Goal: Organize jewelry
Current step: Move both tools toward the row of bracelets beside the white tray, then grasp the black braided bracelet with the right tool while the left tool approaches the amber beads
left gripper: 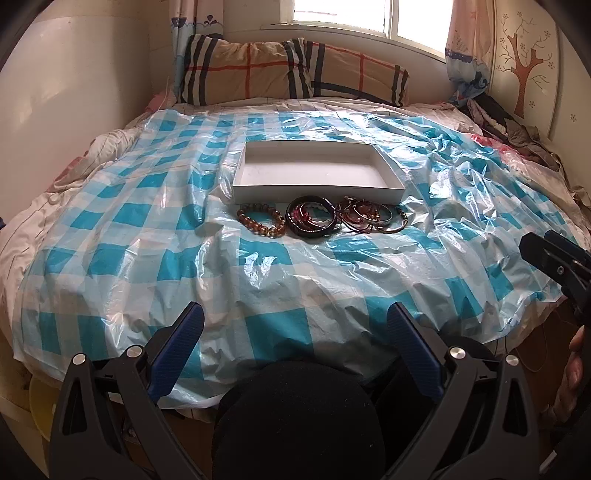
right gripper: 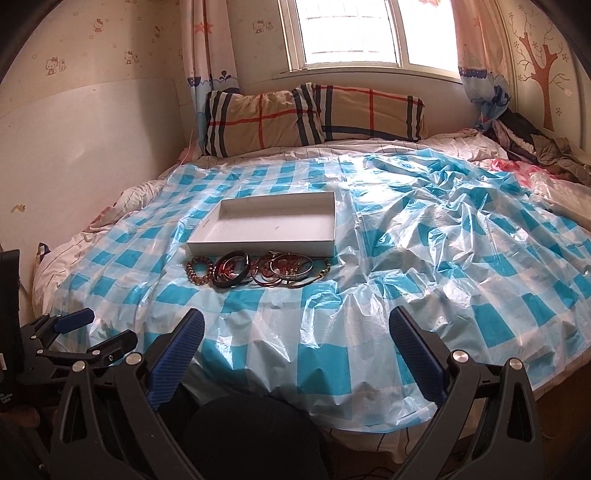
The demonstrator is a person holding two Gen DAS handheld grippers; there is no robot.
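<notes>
- A row of bracelets lies on the bed, just in front of the white box [left gripper: 317, 173], close to its near wall.
- From left to right there is an amber bead bracelet [left gripper: 261, 220], then dark bangles [left gripper: 314, 218] with pink and red ones inside, then a pile of thin brown and gold bangles [left gripper: 369, 218]. The piles touch each other.
- The white box is a flat open tray with low walls. I can see nothing inside it.
- No words can be read on the box or the bracelets. A dark thing at the left edge of the right wrist view has small white writing, too small to read.
- The bracelets and box sit on a blue and white checked plastic sheet [left gripper: 147, 251] spread over the bed.
- The left gripper [left gripper: 295, 328] has its blue fingers [left gripper: 177, 350] wide apart and holds nothing. It is low at the near edge of the bed, pointing at the bracelets, which are well ahead of it.
- The right gripper [right gripper: 295, 332] also has its fingers [right gripper: 177, 354] wide apart and holds nothing. The bracelets are well ahead and a bit to its left.
- The two grippers are side by side, each showing at the edge of the other's view.
- Two checked pillows [right gripper: 314, 114] lean below a bright window [right gripper: 369, 33].
- The wallpaper [right gripper: 92, 44] has small cat drawings, and a brown tree sticker [right gripper: 546, 74] is on the right wall.
- Rumpled clothes [right gripper: 535, 144] lie in the far right corner.
</notes>
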